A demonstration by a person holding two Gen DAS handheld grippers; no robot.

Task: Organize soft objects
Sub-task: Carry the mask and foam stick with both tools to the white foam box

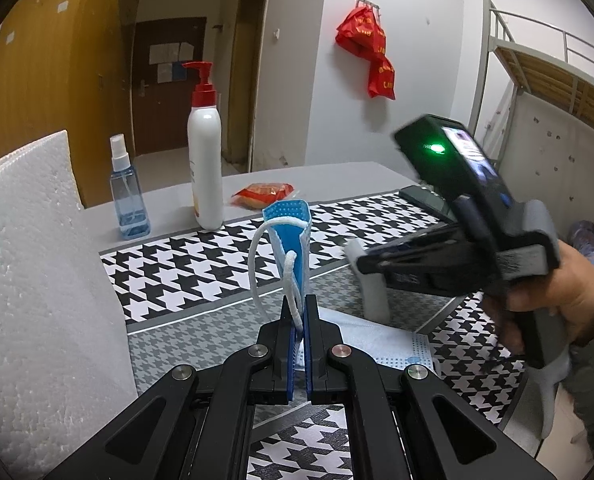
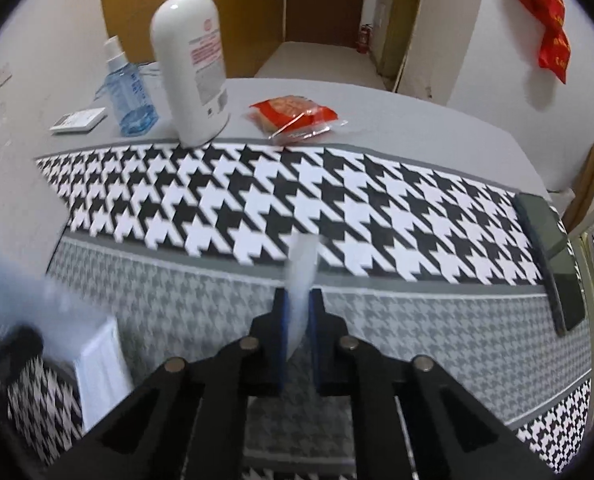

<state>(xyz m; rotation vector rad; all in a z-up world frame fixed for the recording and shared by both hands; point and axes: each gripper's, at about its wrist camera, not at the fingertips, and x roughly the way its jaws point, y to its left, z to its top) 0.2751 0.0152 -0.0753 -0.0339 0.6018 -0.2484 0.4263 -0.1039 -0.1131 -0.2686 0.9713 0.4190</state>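
Mask [image 1: 287,240]: we hold it upright in the left claw [image 1: 300,320], clamped; right claw [image 2: 299,312] pinches a pale strip, a second mask [image 1: 381,340] flat between them.

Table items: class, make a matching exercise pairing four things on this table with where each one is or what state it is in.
Things:
1. blue face mask
2. pump bottle
3. red snack packet
4. black phone

Places or states:
A. lying at the mat's right end
B. standing beside the spray bottle
C. clamped in the left tool
D. lying flat behind the mat

Pairs: 1-C, 2-B, 3-D, 4-A
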